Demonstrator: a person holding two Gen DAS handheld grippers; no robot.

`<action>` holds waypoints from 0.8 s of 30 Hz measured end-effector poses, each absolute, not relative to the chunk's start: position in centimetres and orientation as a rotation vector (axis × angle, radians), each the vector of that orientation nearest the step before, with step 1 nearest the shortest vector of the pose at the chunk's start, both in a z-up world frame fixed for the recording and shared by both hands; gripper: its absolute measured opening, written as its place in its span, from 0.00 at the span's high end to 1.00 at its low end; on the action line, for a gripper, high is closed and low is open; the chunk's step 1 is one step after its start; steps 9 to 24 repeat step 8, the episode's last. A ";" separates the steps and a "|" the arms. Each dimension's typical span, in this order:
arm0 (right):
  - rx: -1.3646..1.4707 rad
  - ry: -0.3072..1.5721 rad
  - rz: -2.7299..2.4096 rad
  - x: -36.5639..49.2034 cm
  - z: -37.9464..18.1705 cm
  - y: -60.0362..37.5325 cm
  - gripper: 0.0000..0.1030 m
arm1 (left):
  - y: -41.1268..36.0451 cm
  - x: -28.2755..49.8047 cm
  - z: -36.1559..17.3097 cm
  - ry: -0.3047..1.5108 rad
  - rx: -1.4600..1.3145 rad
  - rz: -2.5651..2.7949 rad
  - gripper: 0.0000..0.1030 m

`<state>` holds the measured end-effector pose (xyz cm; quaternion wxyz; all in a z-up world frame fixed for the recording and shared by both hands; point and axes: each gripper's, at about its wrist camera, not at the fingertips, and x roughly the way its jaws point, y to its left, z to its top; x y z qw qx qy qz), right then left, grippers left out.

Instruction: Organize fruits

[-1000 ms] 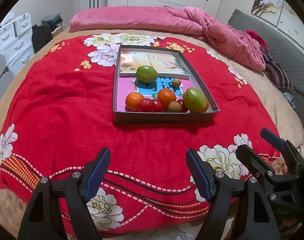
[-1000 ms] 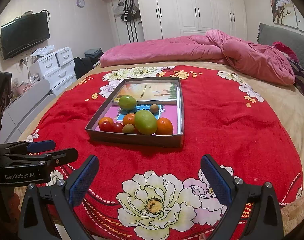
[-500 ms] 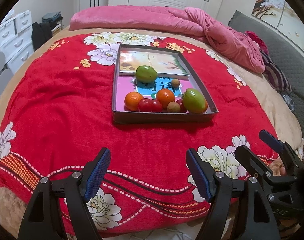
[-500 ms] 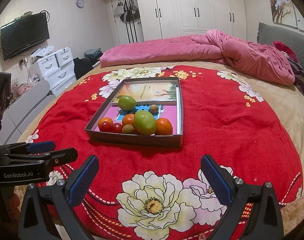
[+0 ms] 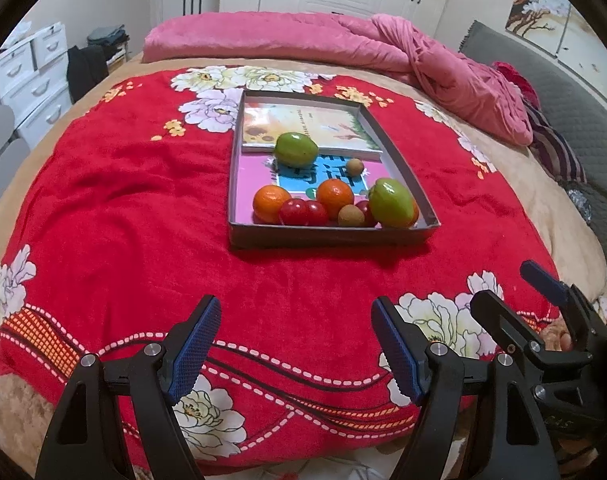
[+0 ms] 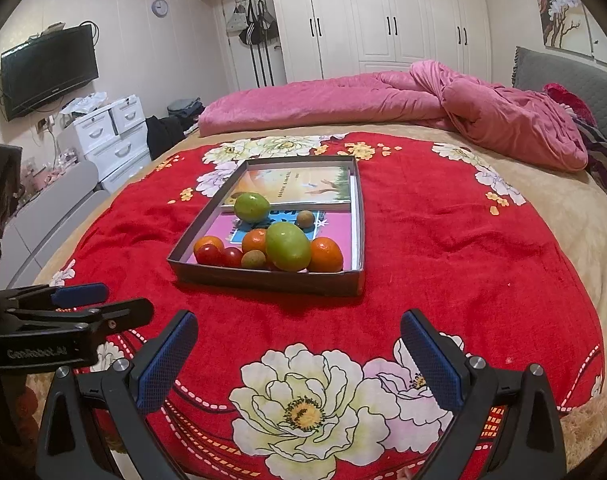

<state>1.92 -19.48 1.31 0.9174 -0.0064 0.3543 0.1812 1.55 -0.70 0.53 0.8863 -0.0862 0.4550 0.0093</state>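
A shallow grey tray [image 5: 331, 237] lies on the red floral blanket in the middle of the bed. At its near end sit three oranges [image 5: 335, 194], red tomatoes [image 5: 294, 212], a small brown fruit [image 5: 350, 216] and a green fruit [image 5: 390, 202]. Farther back lie a second green fruit [image 5: 295, 149] and another small brown fruit [image 5: 354, 166]. My left gripper [image 5: 295, 308] hangs open and empty over the blanket, short of the tray. My right gripper [image 6: 298, 320] is likewise open and empty before the tray [image 6: 263, 276], with the big green fruit [image 6: 288, 246] nearest.
A picture book [image 5: 303, 124] lies flat in the tray's far end. A crumpled pink duvet [image 6: 483, 112] covers the back of the bed, by a grey headboard [image 6: 563, 76]. White drawers [image 6: 107, 136] and a wall TV [image 6: 49, 70] stand to the left.
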 end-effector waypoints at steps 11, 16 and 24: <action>0.027 0.728 0.290 4.0 1.0 -21.7 0.01 | 2.3 2.8 -0.2 0.958 -0.224 0.080 0.24; 0.027 0.728 0.290 4.0 1.0 -21.7 0.01 | 2.3 2.8 -0.2 0.958 -0.224 0.080 0.24; 0.027 0.728 0.290 4.0 1.0 -21.7 0.01 | 2.3 2.8 -0.2 0.958 -0.224 0.080 0.24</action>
